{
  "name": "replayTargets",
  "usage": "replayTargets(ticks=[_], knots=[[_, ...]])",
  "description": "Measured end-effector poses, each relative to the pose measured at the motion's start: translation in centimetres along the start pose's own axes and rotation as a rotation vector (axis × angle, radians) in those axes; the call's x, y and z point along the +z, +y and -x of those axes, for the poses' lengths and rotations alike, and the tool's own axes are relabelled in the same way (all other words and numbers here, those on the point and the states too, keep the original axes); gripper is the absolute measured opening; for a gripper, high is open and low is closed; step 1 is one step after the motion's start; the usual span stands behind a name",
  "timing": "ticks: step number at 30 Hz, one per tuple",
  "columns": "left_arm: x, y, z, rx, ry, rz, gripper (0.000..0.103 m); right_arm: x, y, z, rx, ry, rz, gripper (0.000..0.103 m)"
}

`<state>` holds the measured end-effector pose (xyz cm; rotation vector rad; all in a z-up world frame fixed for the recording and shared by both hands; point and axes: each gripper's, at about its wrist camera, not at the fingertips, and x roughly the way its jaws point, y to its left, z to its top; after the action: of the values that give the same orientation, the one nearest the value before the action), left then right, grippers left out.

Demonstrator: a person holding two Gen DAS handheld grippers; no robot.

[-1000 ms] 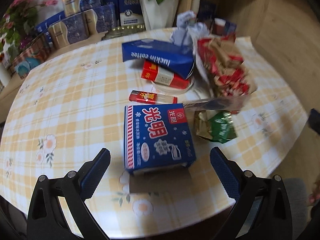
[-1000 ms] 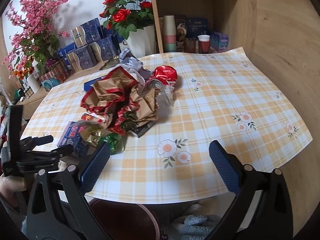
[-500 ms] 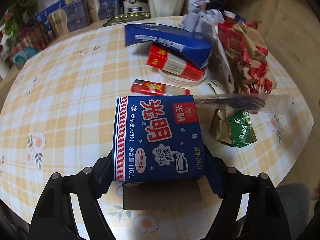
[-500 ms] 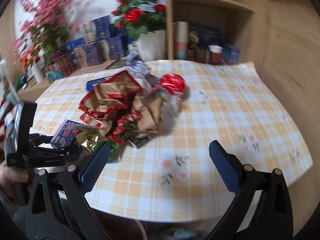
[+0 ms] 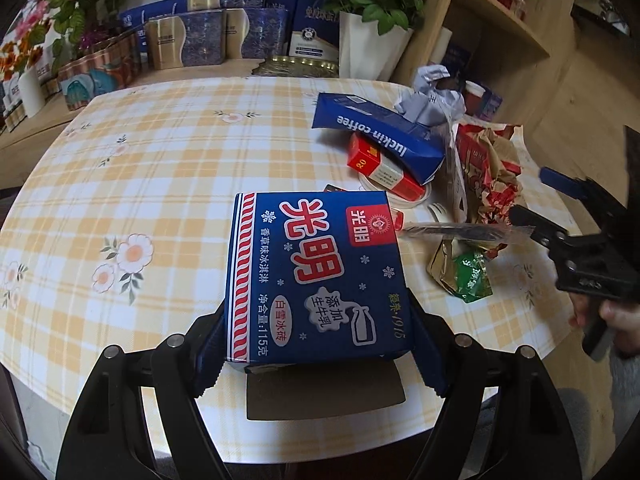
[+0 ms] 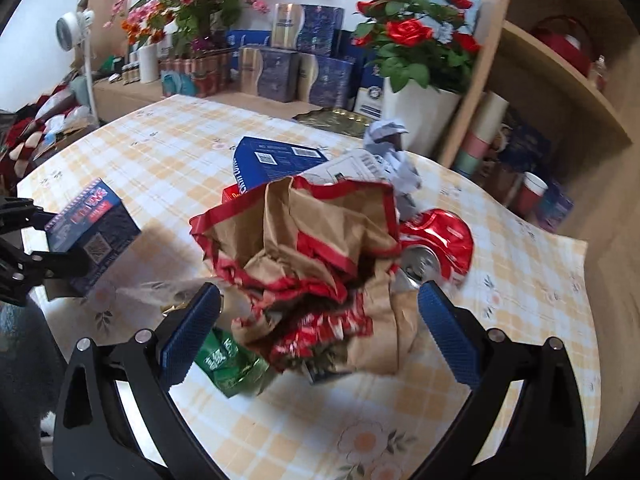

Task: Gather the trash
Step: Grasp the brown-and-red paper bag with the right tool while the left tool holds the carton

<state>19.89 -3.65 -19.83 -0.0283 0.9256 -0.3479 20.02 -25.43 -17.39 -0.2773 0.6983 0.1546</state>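
1. Blue and red, the ice cream box (image 5: 316, 276) sat between the two pads of the left gripper (image 5: 320, 344), which squeezed it from both sides, at the near edge of the table (image 5: 160, 168).
2. In the right wrist view the same box (image 6: 94, 232) was lifted off the table at the left, tilted, with its shadow on the checked cloth below it.
3. The right gripper (image 6: 316, 336) had its jaws wide apart, and nothing was held in them.
4. Its blue pads stood on either side of a crumpled brown and red paper bag (image 6: 316, 248), but they did not touch it.
5. A green wrapper (image 6: 232, 364) lay on the table just beside the left pad of that gripper.
6. A squashed red can (image 6: 440, 240) lay against the paper bag on its far right side.
7. A long blue coffee box (image 5: 380, 136) rested on top of a red and white box (image 5: 384, 172), further back on the table.
8. A ball of crumpled white paper (image 5: 432, 100) lay behind the coffee box.
9. A white pot of red roses (image 6: 416, 76) stood at the back, next to a wooden shelf (image 6: 560, 92).
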Motion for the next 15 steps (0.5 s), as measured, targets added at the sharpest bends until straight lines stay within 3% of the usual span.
replayTargets(ticks=[15], knots=[[-0.4,-0.1,0.9,-0.017,-0.030,-0.010,0.076,0.0,1.5,-3.7,0.005,0.071,0.134,0.097]])
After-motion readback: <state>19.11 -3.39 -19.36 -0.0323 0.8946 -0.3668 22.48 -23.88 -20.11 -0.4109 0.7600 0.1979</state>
